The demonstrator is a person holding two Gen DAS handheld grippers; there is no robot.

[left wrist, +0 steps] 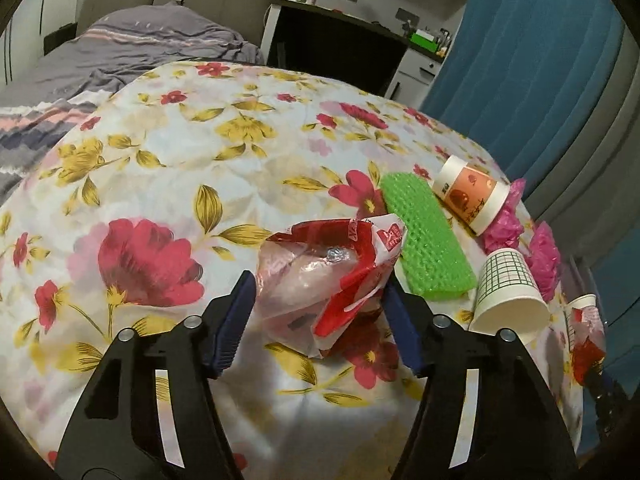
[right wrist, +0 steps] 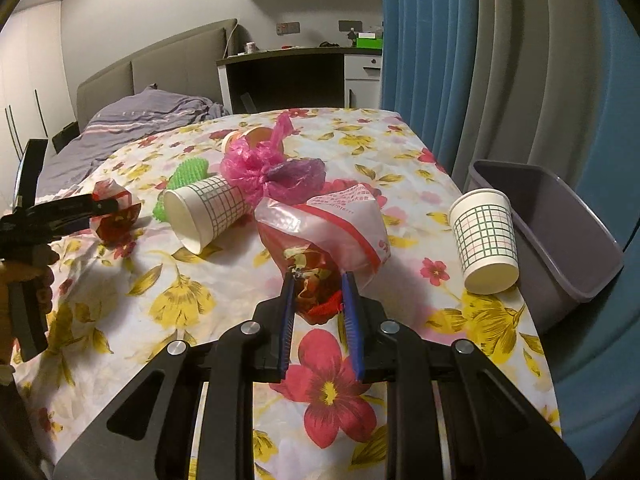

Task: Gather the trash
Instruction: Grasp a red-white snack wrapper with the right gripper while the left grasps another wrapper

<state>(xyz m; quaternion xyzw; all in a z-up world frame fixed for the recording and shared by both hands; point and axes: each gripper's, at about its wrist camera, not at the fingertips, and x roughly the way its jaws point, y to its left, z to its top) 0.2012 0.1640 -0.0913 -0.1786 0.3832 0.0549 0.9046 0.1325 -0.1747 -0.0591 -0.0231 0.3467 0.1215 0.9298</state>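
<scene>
On floral cloth (right wrist: pixel 200 300), right gripper (right wrist: pixel 318 280) clamping plastic bag (right wrist: pixel 340 224), left gripper (left wrist: pixel 320 292) seemingly straddling another.

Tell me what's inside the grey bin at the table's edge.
In the right wrist view, the grey bin shows only bare inner walls; nothing visible inside. Its bottom is hidden by the near rim and the upside-down checked cup in front, so trash there cannot be ruled out.

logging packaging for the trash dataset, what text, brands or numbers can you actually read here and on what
None reads in full.
Red-and-white plastic bag between the left hand-held gripper fingers: white lettering on red, too crumpled to read.
Red-and-white plastic bag held in the right hand-held gripper: small red print, blurred.
Orange paper cup: dark characters, too small to read.
Grid-pattern cups: no text.
</scene>
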